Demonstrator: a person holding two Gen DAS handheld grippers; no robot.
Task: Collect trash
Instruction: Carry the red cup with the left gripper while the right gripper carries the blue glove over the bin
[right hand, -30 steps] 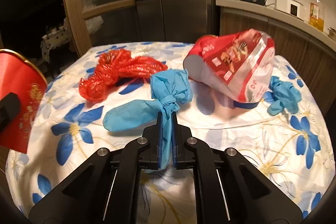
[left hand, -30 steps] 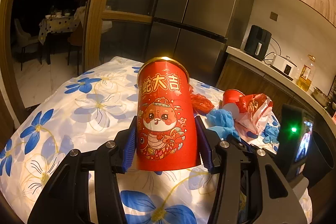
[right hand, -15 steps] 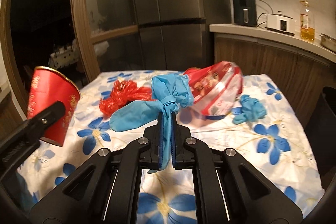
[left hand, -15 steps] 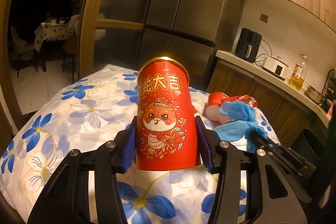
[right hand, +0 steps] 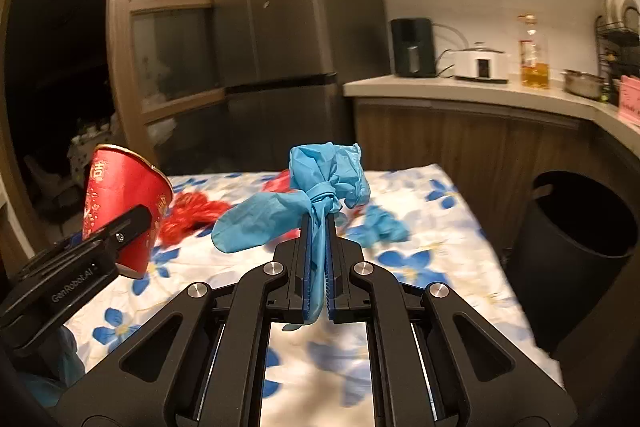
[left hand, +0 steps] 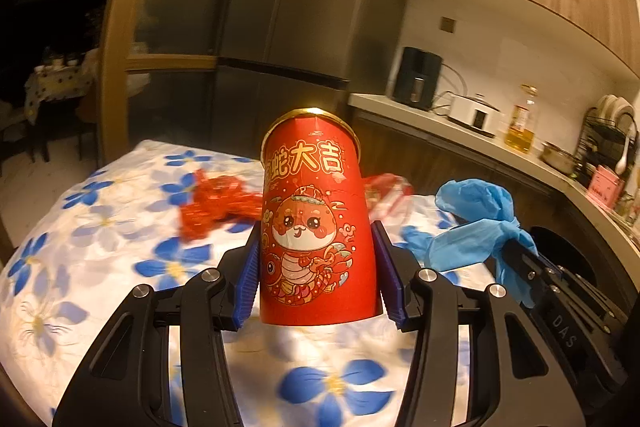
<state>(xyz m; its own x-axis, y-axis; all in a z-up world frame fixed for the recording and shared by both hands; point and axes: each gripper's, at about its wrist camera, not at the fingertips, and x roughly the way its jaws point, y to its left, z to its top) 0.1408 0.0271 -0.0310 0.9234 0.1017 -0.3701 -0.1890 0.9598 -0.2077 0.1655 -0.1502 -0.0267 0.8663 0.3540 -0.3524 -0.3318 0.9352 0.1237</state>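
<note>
both raised over table [right hand: 460, 211]: left gripper [left hand: 318, 269] clasps red cup [left hand: 316, 219], right gripper [right hand: 318, 259] pinches blue gloves [right hand: 316, 187]

Cup [left hand: 318, 223] in left gripper [left hand: 318, 267] above table [left hand: 80, 267]; knotted glove [right hand: 316, 195] in right gripper [right hand: 318, 259], bin [right hand: 576, 259] at 3 o'clock.

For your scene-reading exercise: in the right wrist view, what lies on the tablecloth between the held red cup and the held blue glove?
Crumpled red plastic wrap lies between the red cup and blue glove.

Red paper cup [left hand: 316, 223] upright, lifted; knotted blue gloves [right hand: 316, 195] dangling — perhaps two.
</note>
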